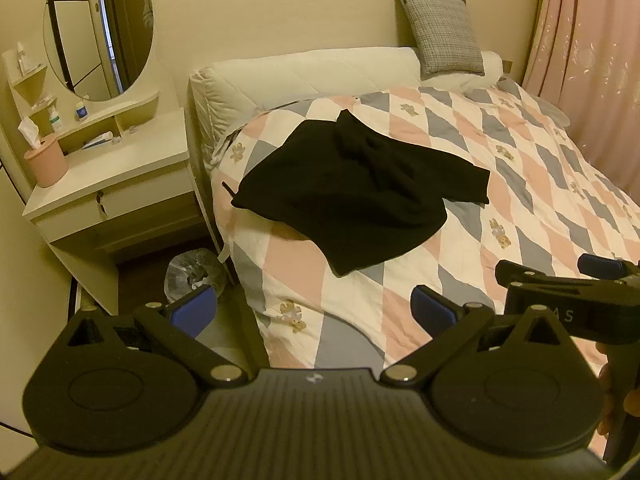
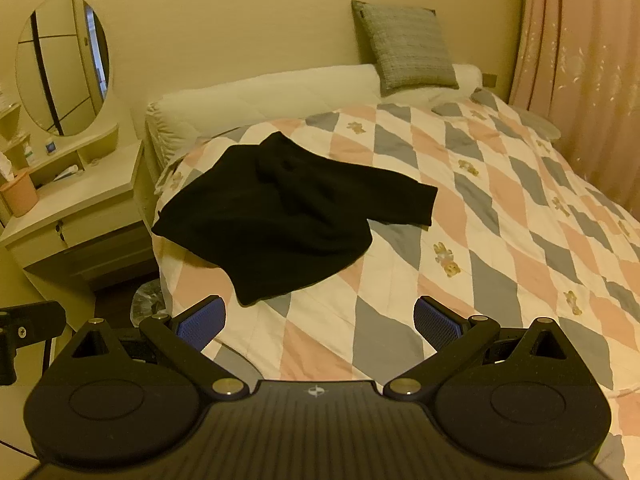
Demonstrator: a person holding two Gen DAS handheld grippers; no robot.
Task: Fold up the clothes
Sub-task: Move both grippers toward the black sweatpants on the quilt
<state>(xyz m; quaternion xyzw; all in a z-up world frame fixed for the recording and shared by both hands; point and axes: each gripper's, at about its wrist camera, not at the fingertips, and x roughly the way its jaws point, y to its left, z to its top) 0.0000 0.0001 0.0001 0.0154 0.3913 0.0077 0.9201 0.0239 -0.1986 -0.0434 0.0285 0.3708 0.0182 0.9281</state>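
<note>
Lying rumpled on the quilt (image 1: 460, 216), the black top (image 1: 352, 196) sat near the bed's left edge, toward the headboard (image 1: 304, 76). It was loosely bunched, not flat: a thick ridge of folds ran through its middle, one sleeve stretched out to the right with a squared cuff, and a lower corner pointed down toward the foot of the bed. A thin dark cord or tag poked out at its left end. The fabric was so dark that seams could not be made out.

The quilt showed pink, grey and white diamonds with small bears. A grey pillow (image 1: 440, 32) leaned on the wall above, and a pink curtain (image 1: 592, 60) hung at the right. A cream dresser (image 1: 116, 172) with an oval mirror (image 1: 98, 28) stood left of the bed.

The left gripper (image 1: 312, 312) was spread wide and empty, short of the top. The right gripper (image 2: 320, 322) was likewise spread wide, holding nothing, over the quilt.
</note>
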